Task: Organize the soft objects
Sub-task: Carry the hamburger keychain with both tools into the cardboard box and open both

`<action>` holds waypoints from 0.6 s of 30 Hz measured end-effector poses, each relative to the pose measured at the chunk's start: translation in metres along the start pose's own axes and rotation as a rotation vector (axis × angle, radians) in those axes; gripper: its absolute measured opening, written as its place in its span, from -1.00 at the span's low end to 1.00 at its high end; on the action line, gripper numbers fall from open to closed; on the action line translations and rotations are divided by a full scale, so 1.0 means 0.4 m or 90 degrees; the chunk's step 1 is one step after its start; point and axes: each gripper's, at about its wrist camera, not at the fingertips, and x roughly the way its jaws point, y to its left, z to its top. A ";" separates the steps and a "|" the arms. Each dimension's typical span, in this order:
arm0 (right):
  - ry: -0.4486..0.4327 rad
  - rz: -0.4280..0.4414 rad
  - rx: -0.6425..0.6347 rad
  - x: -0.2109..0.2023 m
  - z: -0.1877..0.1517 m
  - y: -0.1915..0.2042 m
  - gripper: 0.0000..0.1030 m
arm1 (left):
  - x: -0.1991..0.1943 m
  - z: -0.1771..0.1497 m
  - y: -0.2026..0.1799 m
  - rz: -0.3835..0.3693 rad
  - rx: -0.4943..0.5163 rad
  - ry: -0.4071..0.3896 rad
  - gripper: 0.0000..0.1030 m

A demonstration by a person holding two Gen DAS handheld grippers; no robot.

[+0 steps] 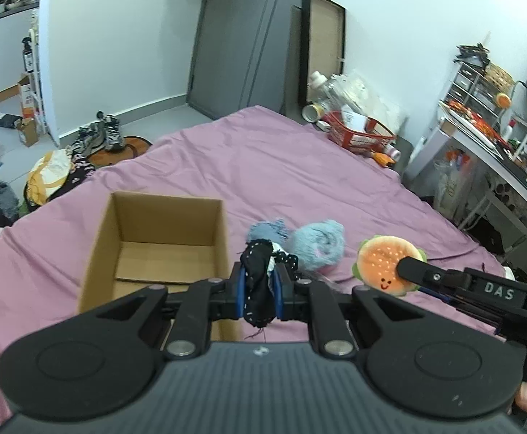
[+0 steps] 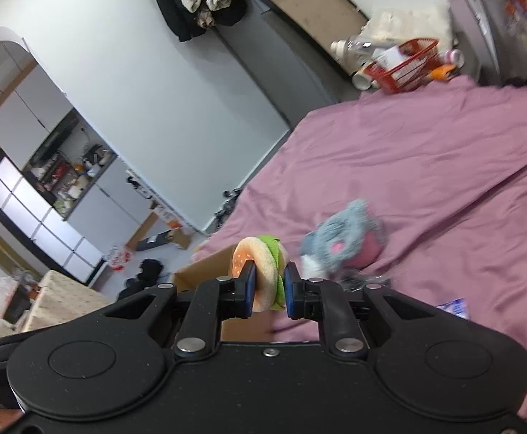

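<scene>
Left gripper (image 1: 260, 294) pinched shut on dark cloth (image 1: 261, 282), held just right of open box (image 1: 155, 249), box's near wall nearest these jaws. Right gripper (image 2: 268, 285) clamped on burger plush (image 2: 260, 271), farther right, well apart from box. Blue fluffy toy (image 1: 317, 249) left on bed (image 1: 299, 173), possibly over something pink.

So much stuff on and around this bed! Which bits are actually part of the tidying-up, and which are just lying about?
Part of the job:
- cardboard box, open
- dark dotted cloth, gripped by the left tool
- burger plush, gripped by the right tool
- fluffy blue toy on the pink bedsheet

Just lying about:
- red basket
- sneakers on the floor
- cluttered desk
</scene>
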 end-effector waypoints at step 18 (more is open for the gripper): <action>0.053 0.033 -0.073 0.148 -0.051 0.179 -0.68 | 0.076 -0.016 0.226 0.056 -0.087 0.045 -0.71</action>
